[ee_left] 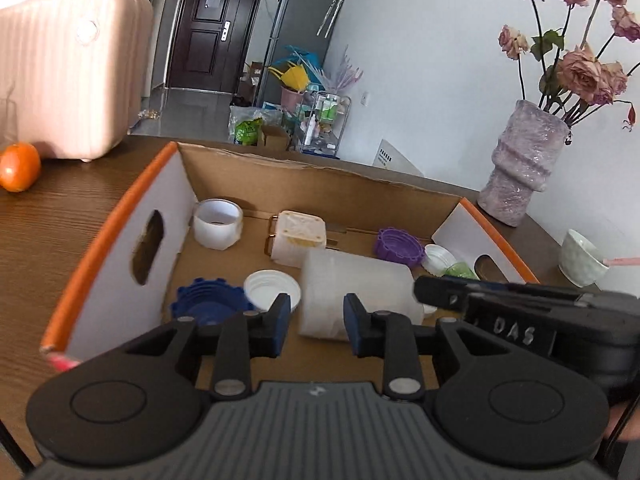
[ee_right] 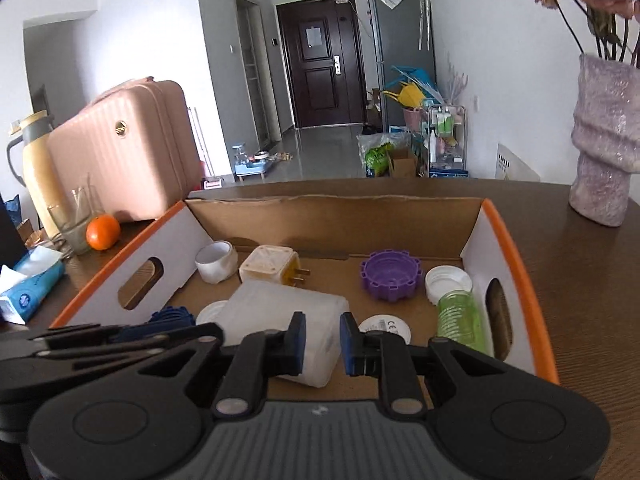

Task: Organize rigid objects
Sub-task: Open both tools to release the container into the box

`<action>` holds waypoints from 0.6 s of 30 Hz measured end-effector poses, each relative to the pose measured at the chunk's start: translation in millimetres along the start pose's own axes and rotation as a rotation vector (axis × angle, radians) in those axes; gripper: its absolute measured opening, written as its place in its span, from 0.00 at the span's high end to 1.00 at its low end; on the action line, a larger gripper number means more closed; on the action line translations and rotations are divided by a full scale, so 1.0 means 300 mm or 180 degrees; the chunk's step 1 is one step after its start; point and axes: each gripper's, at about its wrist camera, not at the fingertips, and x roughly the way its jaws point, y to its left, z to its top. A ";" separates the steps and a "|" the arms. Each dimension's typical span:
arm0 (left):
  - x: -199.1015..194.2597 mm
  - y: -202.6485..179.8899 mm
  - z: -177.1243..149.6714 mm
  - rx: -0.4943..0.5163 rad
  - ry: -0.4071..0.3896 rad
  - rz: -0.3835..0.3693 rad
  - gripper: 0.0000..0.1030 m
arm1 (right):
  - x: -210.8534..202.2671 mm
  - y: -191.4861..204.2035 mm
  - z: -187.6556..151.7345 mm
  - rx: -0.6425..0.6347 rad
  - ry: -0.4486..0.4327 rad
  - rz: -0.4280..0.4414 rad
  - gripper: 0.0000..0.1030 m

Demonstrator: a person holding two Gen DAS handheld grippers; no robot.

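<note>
Left wrist view: left gripper (ee_left: 317, 324) over the near edge of the box (ee_left: 116, 232), jaws a little apart, nothing between the pads. Beyond the fingertips, a white jug (ee_left: 356, 292) on its side in the middle of the box floor. Blue cap (ee_left: 208, 300) and white lid (ee_left: 272, 290) by the near left wall, just beside each other. Tape roll (ee_left: 218, 222) in the far left corner, plug adapter (ee_left: 298, 238) near the far wall beside it. Purple cap (ee_left: 398, 244) toward the far right corner, with a white cap (ee_left: 440, 258) and a sliver of a green bottle (ee_left: 462, 270) against the right wall. Right gripper (ee_left: 424, 290) reaching in from the right edge, its tip just beside the jug; contact not clear. On the desk (ee_left: 52, 240): orange (ee_left: 18, 166) and suitcase (ee_left: 68, 72) at the far left edge, vase (ee_left: 524, 168) and bowl (ee_left: 580, 256) past the box's right wall.

Right wrist view: right gripper (ee_right: 323, 344) above the near edge of the box (ee_right: 520, 264), jaws drawn as close as they go, a narrow gap left, clamped on nothing. Jug (ee_right: 280, 312) behind the left finger. Round white disc (ee_right: 384, 326) behind the right finger. Green bottle (ee_right: 458, 320) lying along the right wall, white cap (ee_right: 448, 280) touching its far end, purple cap (ee_right: 392, 274) just beside. Adapter (ee_right: 270, 266) and tape roll (ee_right: 216, 260) along the far wall. Left gripper (ee_right: 120, 336) entering from the left over the blue cap (ee_right: 168, 316). Vase (ee_right: 604, 140) at the far right corner of the desk.
</note>
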 end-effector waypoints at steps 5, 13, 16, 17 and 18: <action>-0.136 -0.008 0.023 0.0097 -0.0096 0.0182 0.72 | -0.135 0.031 0.030 -0.0204 -0.0123 -0.0011 0.80; -0.457 -0.040 -0.069 0.0407 -0.0476 0.0668 0.64 | -0.444 0.048 -0.046 -0.0402 -0.0464 -0.0048 0.67; -0.579 -0.048 -0.166 0.0442 -0.0563 0.0644 0.60 | -0.569 0.071 -0.134 -0.0495 -0.0629 0.0003 0.55; -0.618 -0.047 -0.202 0.0406 -0.0551 0.0590 0.60 | -0.605 0.084 -0.170 -0.0538 -0.0677 0.0006 0.53; -0.656 -0.047 -0.236 0.0377 -0.0555 0.0559 0.60 | -0.642 0.099 -0.211 -0.0587 -0.0717 0.0023 0.51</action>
